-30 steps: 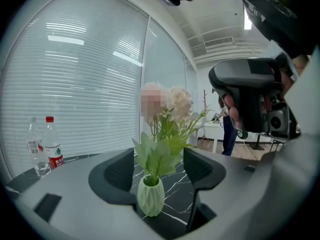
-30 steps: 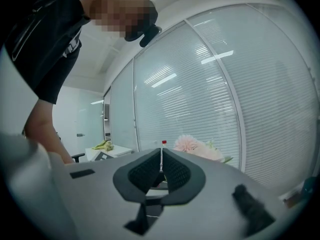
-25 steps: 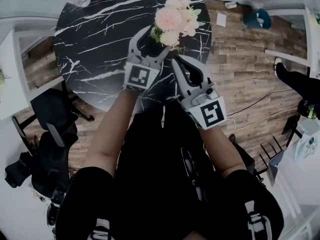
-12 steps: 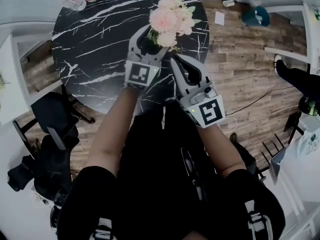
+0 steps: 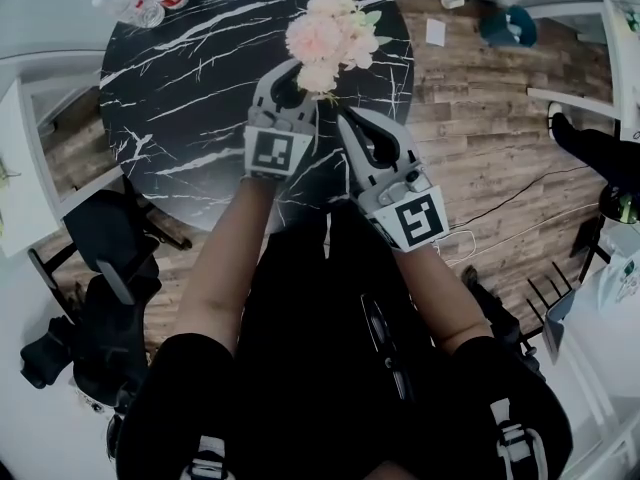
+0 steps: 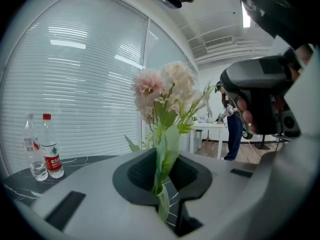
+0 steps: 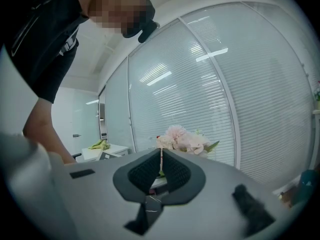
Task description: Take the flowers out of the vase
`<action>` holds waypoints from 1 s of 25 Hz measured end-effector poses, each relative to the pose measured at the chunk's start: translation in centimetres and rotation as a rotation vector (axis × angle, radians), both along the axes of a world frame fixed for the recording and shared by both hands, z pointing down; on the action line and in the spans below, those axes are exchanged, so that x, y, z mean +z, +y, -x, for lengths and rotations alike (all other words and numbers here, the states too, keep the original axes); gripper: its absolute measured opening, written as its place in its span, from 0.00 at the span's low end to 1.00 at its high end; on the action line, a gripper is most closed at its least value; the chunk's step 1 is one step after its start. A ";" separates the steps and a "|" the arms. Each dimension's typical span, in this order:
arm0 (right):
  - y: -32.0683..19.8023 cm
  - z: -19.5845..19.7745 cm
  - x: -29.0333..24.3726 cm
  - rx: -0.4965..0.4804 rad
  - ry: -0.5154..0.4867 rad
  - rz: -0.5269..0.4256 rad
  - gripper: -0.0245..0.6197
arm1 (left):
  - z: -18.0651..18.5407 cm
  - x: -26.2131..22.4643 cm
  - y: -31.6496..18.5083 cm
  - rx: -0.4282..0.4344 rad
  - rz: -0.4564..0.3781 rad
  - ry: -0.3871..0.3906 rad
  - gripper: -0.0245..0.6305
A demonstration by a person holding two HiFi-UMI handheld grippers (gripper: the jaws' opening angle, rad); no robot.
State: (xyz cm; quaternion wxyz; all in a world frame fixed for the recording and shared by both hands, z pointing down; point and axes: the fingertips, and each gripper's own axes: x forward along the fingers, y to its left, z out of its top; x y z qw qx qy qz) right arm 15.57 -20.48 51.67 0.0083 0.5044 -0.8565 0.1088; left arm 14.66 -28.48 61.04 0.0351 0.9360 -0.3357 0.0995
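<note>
Now my left claw [image 5: 293, 86] has just closed onto the stems of the pink flowers [image 5: 325, 33], held upright above the black marble tabletop [image 5: 190, 78]. My right claw [image 5: 347, 118], jaws together and empty, sits just beside them.

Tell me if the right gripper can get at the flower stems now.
Probably, once opened. The right gripper sits beside the flowers, nothing between them, but its jaws are together. The left gripper, whose jaws have just been closing, already clamps the stems.
</note>
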 end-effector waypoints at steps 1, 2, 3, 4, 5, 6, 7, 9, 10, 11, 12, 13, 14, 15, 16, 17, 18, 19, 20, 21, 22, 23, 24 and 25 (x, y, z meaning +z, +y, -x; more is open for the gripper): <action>0.0 0.0 0.0 -0.001 0.001 -0.001 0.07 | 0.0 0.0 0.0 -0.002 0.001 0.002 0.13; 0.0 0.0 0.1 -0.002 0.001 0.000 0.07 | 0.0 -0.1 0.0 -0.004 0.001 0.004 0.12; 0.0 0.0 0.1 -0.001 0.002 0.001 0.07 | -0.1 -0.2 0.0 -0.005 -0.002 0.007 0.11; 0.1 0.0 0.3 -0.001 0.004 0.004 0.07 | 0.0 -0.2 0.0 -0.008 -0.004 0.011 0.11; 0.1 -0.1 0.5 -0.001 0.005 0.005 0.07 | 0.0 -0.2 0.0 -0.010 -0.006 0.014 0.11; 0.0 -0.1 0.6 0.001 0.005 0.007 0.07 | 0.0 -0.2 0.1 -0.010 -0.006 0.014 0.11; -0.1 -0.1 0.8 0.003 0.005 0.008 0.07 | 0.1 -0.2 0.1 -0.009 -0.006 0.013 0.10; -0.5 -0.2 1.1 0.008 0.004 0.010 0.07 | 0.1 -0.2 0.0 -0.009 -0.005 0.018 0.10; -0.7 -0.3 1.1 0.009 0.004 0.010 0.07 | 0.2 -0.3 -0.1 -0.012 -0.004 0.022 0.10; -0.8 -0.3 1.1 0.010 0.005 0.008 0.07 | 0.3 -0.5 -0.2 -0.016 -0.005 0.026 0.10; -0.9 -0.3 1.1 0.010 0.005 0.006 0.07 | 0.3 -0.6 -0.3 -0.021 -0.008 0.031 0.10; -1.0 -0.3 1.1 0.011 0.006 0.006 0.07 | 0.5 -0.9 -0.4 -0.027 -0.009 0.038 0.10; -1.1 -0.3 1.0 0.011 0.006 0.006 0.07 | 0.5 -1.1 -0.5 -0.031 -0.008 0.045 0.10; -1.2 -0.2 1.0 0.011 0.006 0.006 0.07 | 0.6 -1.3 -0.6 -0.034 -0.008 0.052 0.10; -1.3 -0.2 1.0 0.012 0.006 0.006 0.07 | 0.6 -1.6 -0.6 -0.034 -0.009 0.057 0.10; -1.3 -0.2 0.9 0.012 0.005 0.005 0.07 | 0.6 -1.8 -0.7 -0.034 -0.010 0.061 0.10; -1.4 -0.3 0.8 0.012 0.005 0.004 0.07 | 0.6 -2.1 -0.7 -0.033 -0.013 0.065 0.10; -1.4 -0.3 0.7 0.011 0.006 0.002 0.07 | 0.6 -2.5 -0.8 -0.032 -0.015 0.068 0.10; -1.4 -0.3 0.5 0.010 0.007 0.000 0.07 | 0.7 -2.9 -0.8 -0.030 -0.019 0.071 0.10; -1.4 -0.3 0.2 0.010 0.009 -0.002 0.07 | 0.7 -3.4 -0.8 -0.028 -0.025 0.076 0.10; -1.4 -0.2 0.0 0.011 0.009 -0.005 0.07 | 0.8 -3.9 -0.8 -0.027 -0.029 0.082 0.10; -1.4 -0.2 -0.3 0.012 0.008 -0.008 0.07 | 0.9 -4.4 -0.8 -0.026 -0.030 0.086 0.10; -1.4 -0.2 -0.7 0.014 0.004 -0.011 0.07 | 1.1 -4.8 -0.7 -0.026 -0.028 0.087 0.10; -1.5 -0.2 -1.1 0.016 -0.002 -0.016 0.07 | 1.2 -5.2 -0.7 -0.026 -0.023 0.087 0.10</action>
